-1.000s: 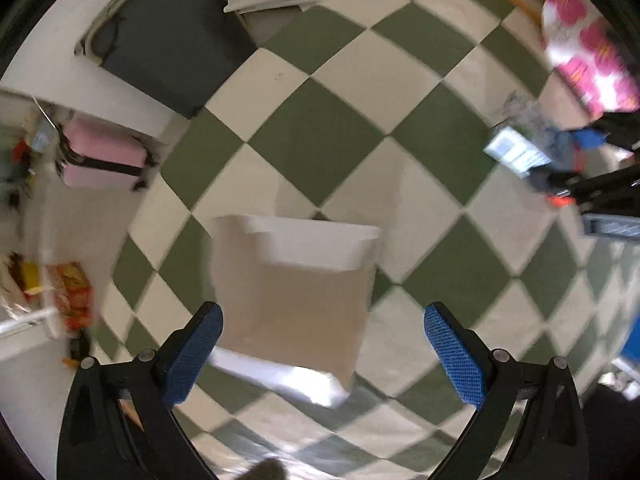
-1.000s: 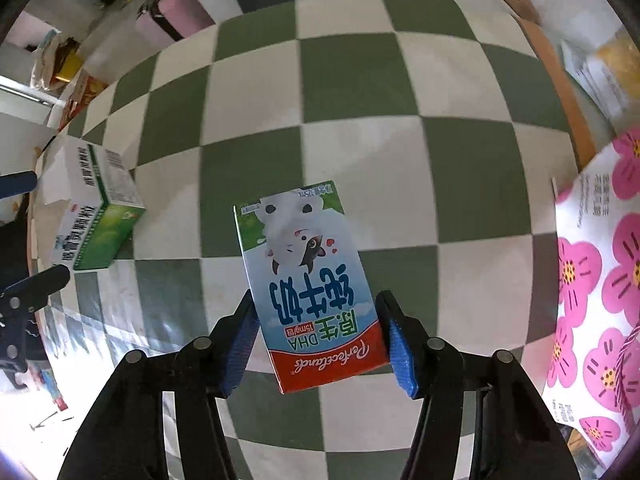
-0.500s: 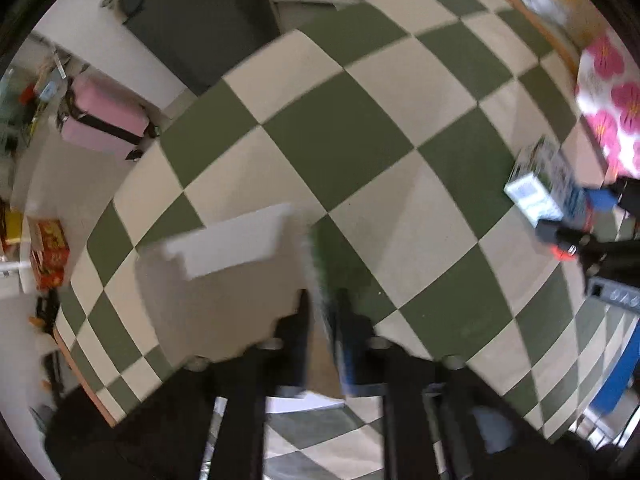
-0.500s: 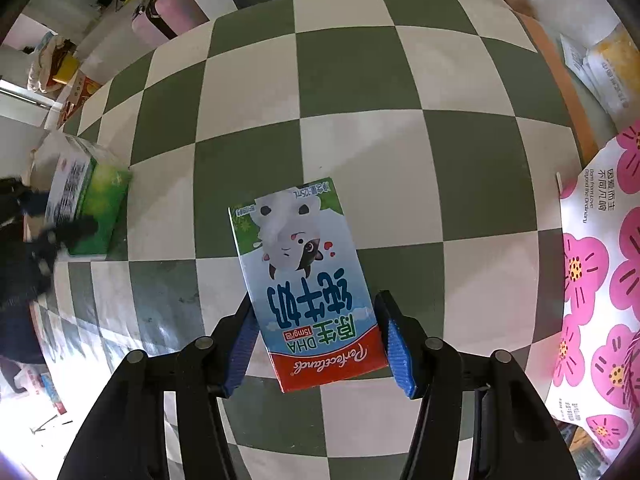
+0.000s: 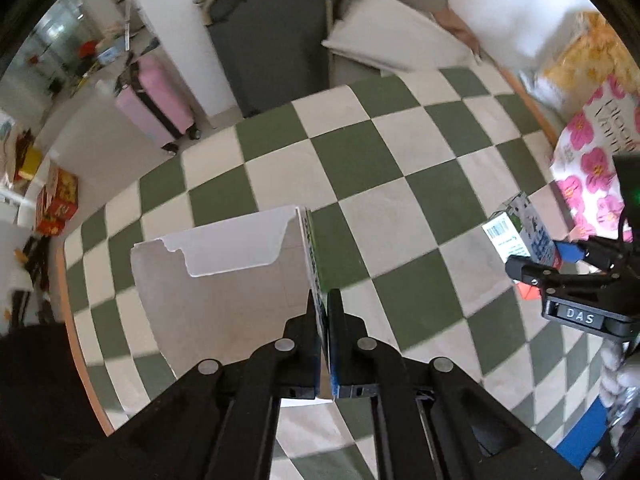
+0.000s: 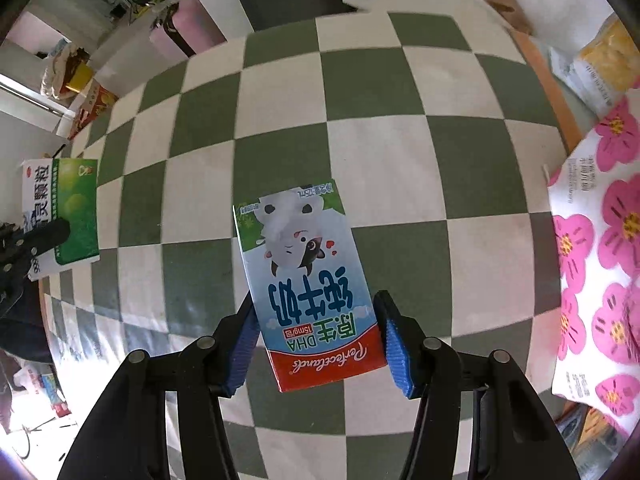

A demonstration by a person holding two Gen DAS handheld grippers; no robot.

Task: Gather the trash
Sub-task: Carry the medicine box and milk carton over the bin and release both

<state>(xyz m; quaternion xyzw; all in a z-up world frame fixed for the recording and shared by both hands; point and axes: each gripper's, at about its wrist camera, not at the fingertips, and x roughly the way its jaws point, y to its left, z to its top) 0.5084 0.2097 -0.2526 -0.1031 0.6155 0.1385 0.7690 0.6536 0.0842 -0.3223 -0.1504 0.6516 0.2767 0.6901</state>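
Note:
My left gripper [image 5: 325, 312] is shut on the side wall of an open green and white medicine box [image 5: 224, 280], held above the checkered floor with its white inside facing the camera. The same box shows in the right wrist view [image 6: 64, 216] at the far left. My right gripper [image 6: 316, 332] is shut on a blue, white and red milk carton [image 6: 308, 280] with a cow picture, held above the floor. The carton also shows in the left wrist view [image 5: 524, 232] at the right, in the right gripper's fingers [image 5: 532, 270].
A pink flowered bag [image 6: 600, 264] lies at the right. A pink suitcase [image 5: 156, 100], a dark panel [image 5: 272, 48] and white boards [image 5: 396, 40] stand at the far wall. A red box [image 5: 58, 204] sits at the left. The floor is green and white checks.
My left gripper was open a second ago with the box before it; it has closed on the box's wall and lifted it. The right gripper keeps holding the carton.

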